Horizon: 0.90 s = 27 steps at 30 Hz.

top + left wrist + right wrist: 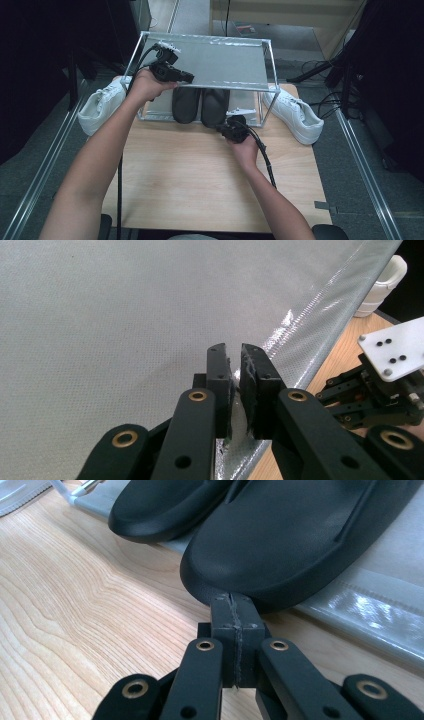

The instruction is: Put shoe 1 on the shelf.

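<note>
A metal-framed rack (270, 65) stands at the table's far side, with a grey fabric top shelf (220, 60) (100, 315). My left gripper (187, 77) (236, 352) is at the shelf's near left edge, its jaws pinched on the fabric hem. Two black slippers (185, 102) (215, 105) lie side by side on the lower shelf (370, 595). My right gripper (224, 127) (233, 600) is shut with nothing between the jaws. Its tips sit at the near end of the right slipper (290, 535), beside the other slipper (160, 510).
A white sneaker (102, 102) lies left of the rack and another (295, 112) (382, 285) right of it. The wooden table (200, 175) (75, 605) is bare in front of the rack. Dark floor and stands surround the table.
</note>
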{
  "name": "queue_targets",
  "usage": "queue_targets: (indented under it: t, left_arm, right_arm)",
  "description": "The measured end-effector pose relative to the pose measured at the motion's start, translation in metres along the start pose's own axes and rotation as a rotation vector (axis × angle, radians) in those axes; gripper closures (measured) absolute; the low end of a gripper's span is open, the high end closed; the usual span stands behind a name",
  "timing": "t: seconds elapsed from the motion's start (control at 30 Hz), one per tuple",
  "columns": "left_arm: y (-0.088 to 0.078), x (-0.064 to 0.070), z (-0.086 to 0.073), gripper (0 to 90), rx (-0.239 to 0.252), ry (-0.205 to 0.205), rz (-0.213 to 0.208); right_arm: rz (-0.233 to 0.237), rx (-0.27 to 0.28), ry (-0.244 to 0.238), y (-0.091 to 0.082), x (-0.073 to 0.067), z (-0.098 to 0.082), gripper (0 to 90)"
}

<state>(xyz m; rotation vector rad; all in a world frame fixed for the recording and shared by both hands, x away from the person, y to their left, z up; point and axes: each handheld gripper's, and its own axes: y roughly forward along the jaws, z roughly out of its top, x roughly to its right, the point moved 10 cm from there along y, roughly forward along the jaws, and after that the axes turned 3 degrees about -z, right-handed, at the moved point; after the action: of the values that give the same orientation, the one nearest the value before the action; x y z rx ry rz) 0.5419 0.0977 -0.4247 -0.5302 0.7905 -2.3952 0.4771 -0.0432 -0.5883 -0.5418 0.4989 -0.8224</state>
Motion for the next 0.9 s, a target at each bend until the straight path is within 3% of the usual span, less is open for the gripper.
queue_targets:
  t: [0.47,0.9]
  left_arm:
    - [0.0,0.0,0.0,83.3,0.002,0.002,-0.001]
    - [0.0,0.0,0.0,83.2,0.002,0.007,0.0]
  right_arm:
    - [0.008,0.002,0.01,0.015,-0.01,0.009,90.0]
    - [0.024,-0.01,0.015,0.012,-0.014,0.008,88.1]
